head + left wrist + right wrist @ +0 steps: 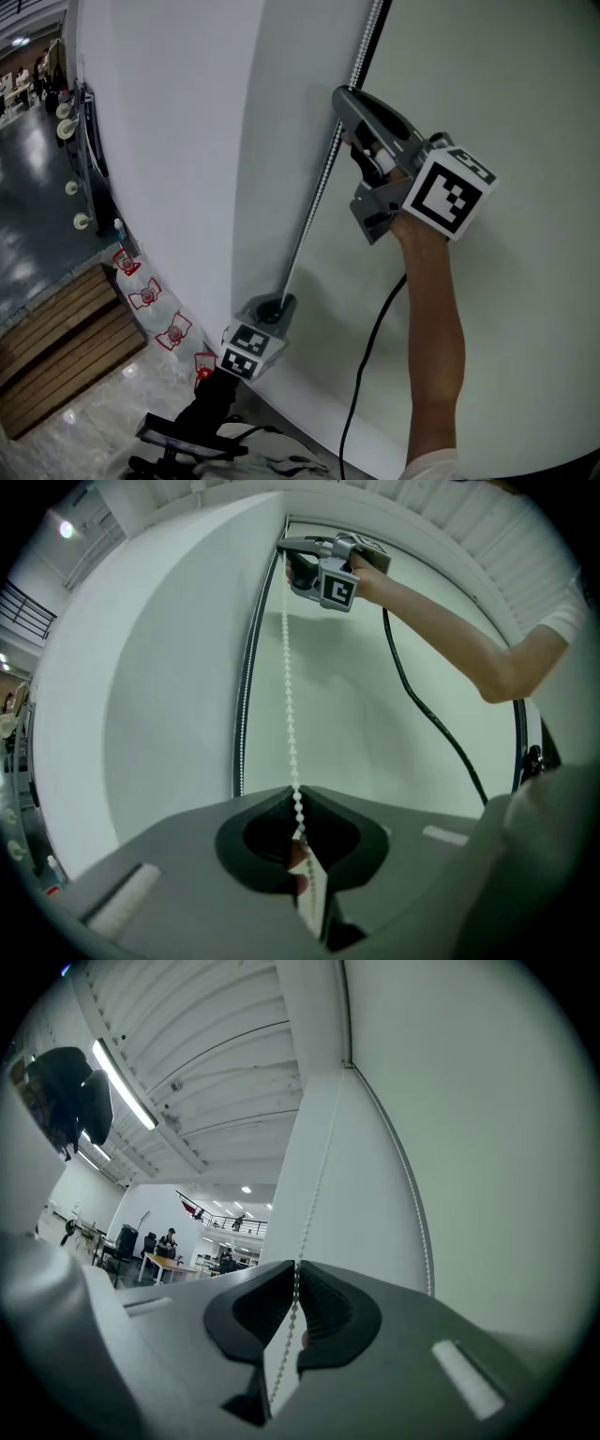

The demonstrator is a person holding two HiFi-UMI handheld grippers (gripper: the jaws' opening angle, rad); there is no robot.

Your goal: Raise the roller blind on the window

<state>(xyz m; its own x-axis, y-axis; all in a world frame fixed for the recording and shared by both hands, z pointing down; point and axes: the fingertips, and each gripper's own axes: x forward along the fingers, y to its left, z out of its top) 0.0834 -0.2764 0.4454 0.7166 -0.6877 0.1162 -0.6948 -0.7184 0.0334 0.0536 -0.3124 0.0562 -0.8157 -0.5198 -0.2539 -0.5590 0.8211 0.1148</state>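
**Desk:** Tongs first. How do they stand?

**Me:** My left tongs [298, 797] are pinched tight on the chain [314, 202], low on its run. My right tongs [296, 1267] are pinched on the same chain, high up. Each pair of jaws has only that chain between them.

**Desk:** And the blind?

**Me:** The blind [506, 112] hangs just right of the chain. It is drawn down past both tongs, a flat, matt, pale greenish sheet with no crease. Just left of the chain is a smooth white wall [169, 141].

**Desk:** The chain itself?

**Me:** Small round pale beads, in one straight taut line between my two tongs.

**Desk:** What about the room?

**Me:** Well left of the chain, past the wall, I see a dark glossy floor [28, 216] and brown wooden planks [56, 337]. Clear jugs [145, 295] with red labels stand along the wall's foot. Above the chain is a ribbed white ceiling [234, 1072] with a long light strip [122, 1082]. Far to the left, people are at a table [173, 1262].

**Desk:** Any detail on the rig?

**Me:** The tongs are grey matt plastic with black ribbed pads. The black-and-white cube [450, 192] and a thin black cable [366, 375] sit right of the chain.
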